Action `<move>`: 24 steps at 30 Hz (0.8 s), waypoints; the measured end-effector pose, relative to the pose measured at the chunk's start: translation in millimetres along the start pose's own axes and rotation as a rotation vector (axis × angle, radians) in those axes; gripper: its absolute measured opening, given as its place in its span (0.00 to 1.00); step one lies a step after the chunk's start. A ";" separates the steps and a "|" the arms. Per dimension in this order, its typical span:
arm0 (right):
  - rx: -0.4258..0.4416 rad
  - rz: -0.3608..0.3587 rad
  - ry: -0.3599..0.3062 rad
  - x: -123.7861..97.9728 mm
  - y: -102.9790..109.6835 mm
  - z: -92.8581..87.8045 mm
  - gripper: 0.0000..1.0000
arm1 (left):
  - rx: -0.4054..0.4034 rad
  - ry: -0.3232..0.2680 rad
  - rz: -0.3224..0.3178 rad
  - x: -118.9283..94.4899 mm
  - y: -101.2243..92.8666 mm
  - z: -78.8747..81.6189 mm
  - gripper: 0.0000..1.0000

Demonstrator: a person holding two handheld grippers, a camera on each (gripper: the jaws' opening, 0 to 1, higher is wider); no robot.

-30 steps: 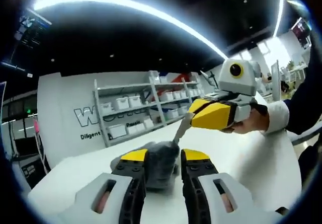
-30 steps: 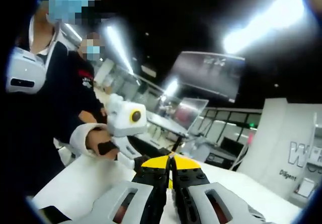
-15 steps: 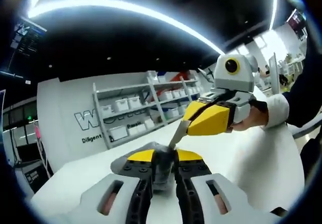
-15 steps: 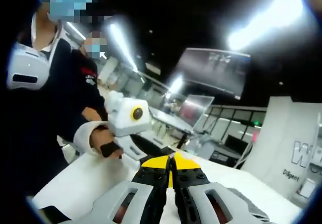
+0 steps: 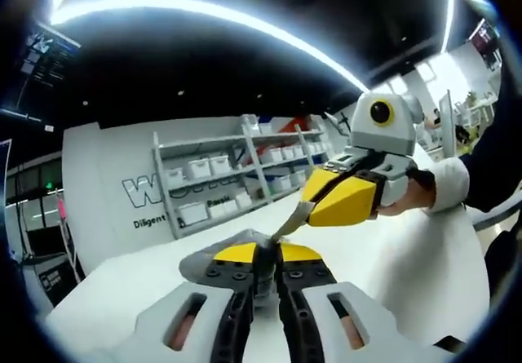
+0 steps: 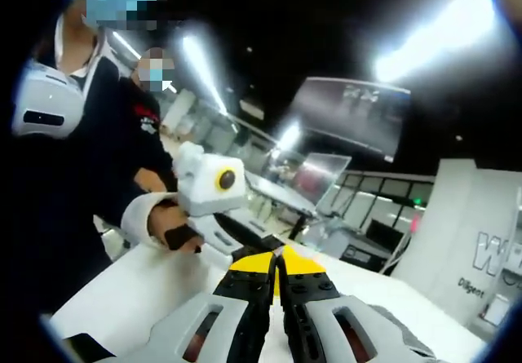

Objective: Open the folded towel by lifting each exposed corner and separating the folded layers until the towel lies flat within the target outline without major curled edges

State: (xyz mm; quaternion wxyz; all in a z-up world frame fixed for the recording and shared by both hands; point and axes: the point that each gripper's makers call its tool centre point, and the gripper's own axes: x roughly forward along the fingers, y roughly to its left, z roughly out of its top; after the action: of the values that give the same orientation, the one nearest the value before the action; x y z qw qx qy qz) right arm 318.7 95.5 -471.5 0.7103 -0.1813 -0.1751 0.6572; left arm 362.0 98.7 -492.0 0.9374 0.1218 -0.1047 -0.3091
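Towel [image 5: 263,258] pinched betw. closed left gripper [image 5: 267,258] jaws; right gripper [image 6: 276,267] shut, its hold hidden.

Towel [image 5: 214,254] on table [image 5: 408,257], shelves [image 5: 232,175] behind.

Grey towel [image 5: 224,253]; yellow-tipped, black-and-grey left hand-held gripper [image 5: 265,258]; white table [image 5: 408,257]; white shelves [image 5: 228,179].

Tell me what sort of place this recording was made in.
Probably a lab or workshop in an open office: shelves of white storage bins along a lettered wall, long ceiling light strips, and desks with a laptop behind the white table.
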 end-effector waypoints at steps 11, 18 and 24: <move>-0.010 -0.001 0.001 -1.2 -0.2 -2.1 0.00 | -0.063 0.013 0.011 -0.9 0.6 -2.9 0.04; -0.048 -0.014 -0.015 -0.8 -2.2 -0.7 0.02 | -0.041 0.001 0.029 -2.4 0.7 0.0 0.04; -0.060 -0.033 -0.016 -2.3 -7.1 -0.8 0.02 | -0.031 0.000 0.039 -3.3 2.3 -0.1 0.04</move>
State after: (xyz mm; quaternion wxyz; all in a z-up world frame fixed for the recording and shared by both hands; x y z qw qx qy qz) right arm 325.0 92.7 -468.7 0.7140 -0.1942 -0.2034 0.6412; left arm 360.7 102.5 -491.9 0.9450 0.1049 -0.1023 -0.2924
